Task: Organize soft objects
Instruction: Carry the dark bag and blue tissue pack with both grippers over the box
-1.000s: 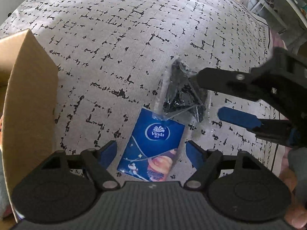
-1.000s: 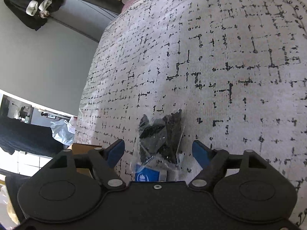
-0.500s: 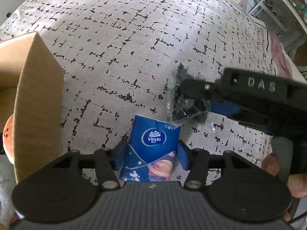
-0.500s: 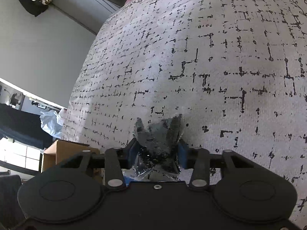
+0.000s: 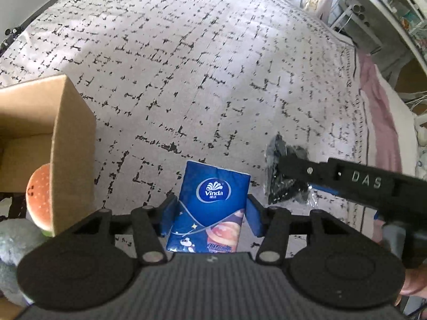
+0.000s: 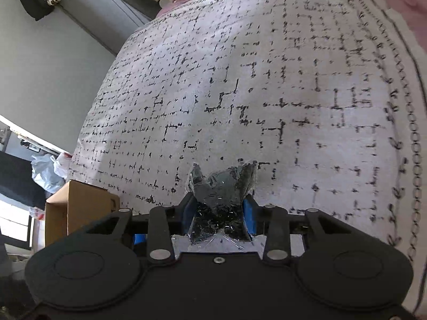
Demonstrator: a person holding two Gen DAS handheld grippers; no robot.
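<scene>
My left gripper (image 5: 210, 214) is shut on a blue Vinda tissue pack (image 5: 210, 202) and holds it above the patterned bedspread (image 5: 200, 66). My right gripper (image 6: 218, 212) is shut on a clear bag of black fabric (image 6: 221, 189), lifted off the bedspread (image 6: 267, 93). In the left wrist view the right gripper (image 5: 283, 176) enters from the right with the bag (image 5: 280, 160) in it. An open cardboard box (image 5: 72, 146) stands at the left. A burger-shaped plush (image 5: 38, 197) lies inside it.
A grey plush (image 5: 13, 242) sits at the lower left by the box. The box also shows in the right wrist view (image 6: 80, 205). Shelves with clutter (image 5: 355, 5) stand beyond the bed. A grey wall (image 6: 53, 66) and plastic bags (image 6: 48, 170) lie past the bed's left side.
Both grippers closed, the left on the tissue pack, the right on the bag of black fabric. Both then lifted their loads off the bedspread. The burger plush came into view.
</scene>
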